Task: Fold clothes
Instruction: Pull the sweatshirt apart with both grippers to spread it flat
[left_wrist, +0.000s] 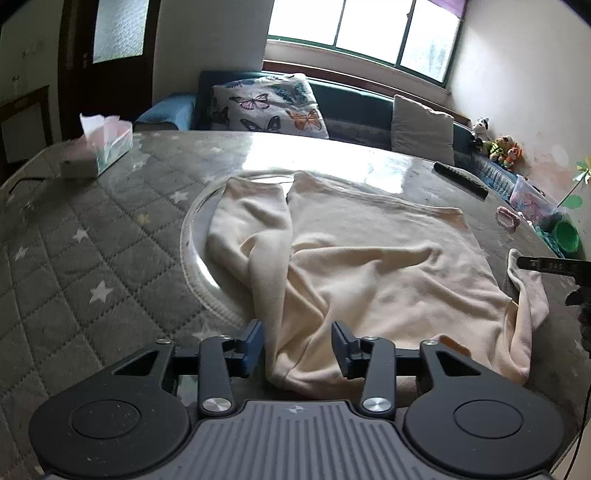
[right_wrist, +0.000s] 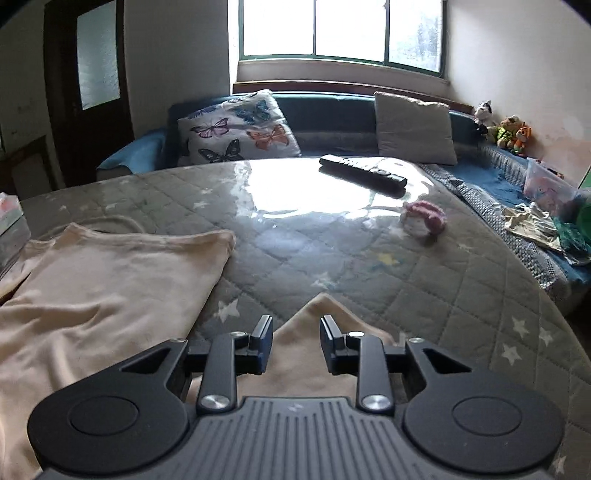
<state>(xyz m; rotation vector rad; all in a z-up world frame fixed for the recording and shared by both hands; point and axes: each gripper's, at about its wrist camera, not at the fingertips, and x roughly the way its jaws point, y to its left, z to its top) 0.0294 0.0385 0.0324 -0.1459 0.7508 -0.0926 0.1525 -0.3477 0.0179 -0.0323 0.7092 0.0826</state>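
Note:
A cream long-sleeved top (left_wrist: 369, 266) lies spread on the round quilted table (left_wrist: 92, 266), one sleeve folded across its left side. My left gripper (left_wrist: 297, 349) is open, its jaws on either side of the bunched near left edge of the top. My right gripper (right_wrist: 295, 341) is open over the right sleeve (right_wrist: 317, 354), which lies flat between and under the jaws. The top's body (right_wrist: 103, 291) lies to the left in the right wrist view. The right gripper's tip (left_wrist: 546, 264) shows at the right edge of the left wrist view, by the sleeve (left_wrist: 528, 295).
A tissue box (left_wrist: 107, 146) stands at the table's far left. A black remote (right_wrist: 364, 173) and a small pink toy (right_wrist: 424, 219) lie on the far right. A sofa with a butterfly pillow (right_wrist: 240, 129) and soft toys (right_wrist: 509, 133) sits behind.

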